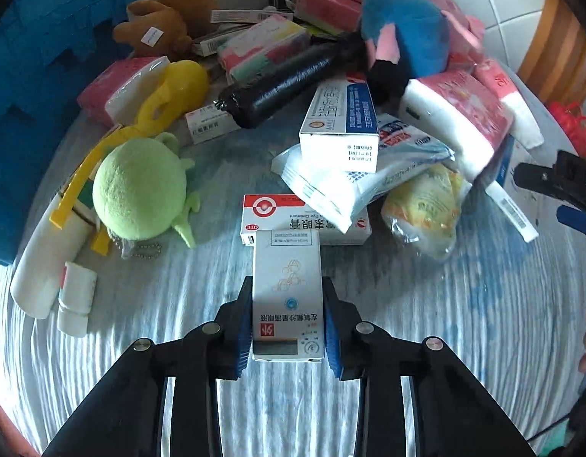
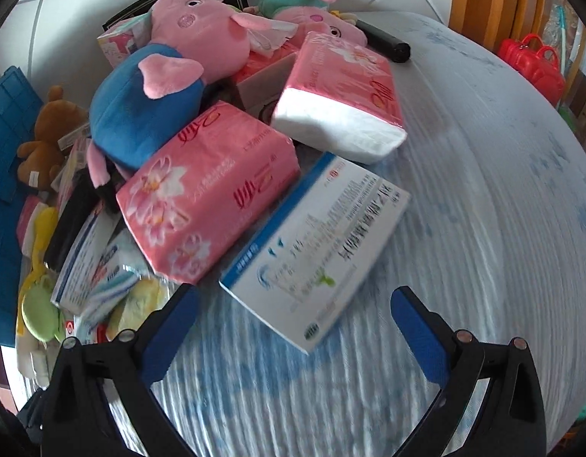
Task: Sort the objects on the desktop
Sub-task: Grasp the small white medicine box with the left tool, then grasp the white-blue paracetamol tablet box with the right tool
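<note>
green plush ball [image 1: 140,194]: left of the small white box, well apart; its bead chain trails on the cloth toward the box. Snag risk looks low.
white tubes [image 1: 74,297]: left of the small white box, loose on the cloth; a wide swing left could roll them.
left gripper [image 1: 288,327]: pinching the small white box, blue pads pressed on both long sides. Box lies between the fingers, near end low on the pads.
small white box [image 1: 288,285]: task thing, on the striped cloth [image 1: 407,342], far end touching the red-and-white box.
red-and-white box [image 1: 304,221]: just behind the small white box, pinned under the face mask pack [image 1: 353,175]. Risk: a forward push shoves it and shifts the pile.
pile risk: blue-and-white box [image 1: 340,122] sits on the mask pack behind the small white box; a nudge could tip it off.
grip risk: thin card box, hard squeeze may crush it; slick sides may slip if lifted tilted.
right gripper [image 2: 293,320]: spread wide, nothing between the fingers, above the cloth.
flat blue-white box [image 2: 315,247]: right-wrist view, just ahead of the right gripper, one edge tucked against the pink tissue pack [image 2: 209,190].
right risk: frame is blurred; left finger sits near the tissue pack and may catch it rather than the flat box.
</note>
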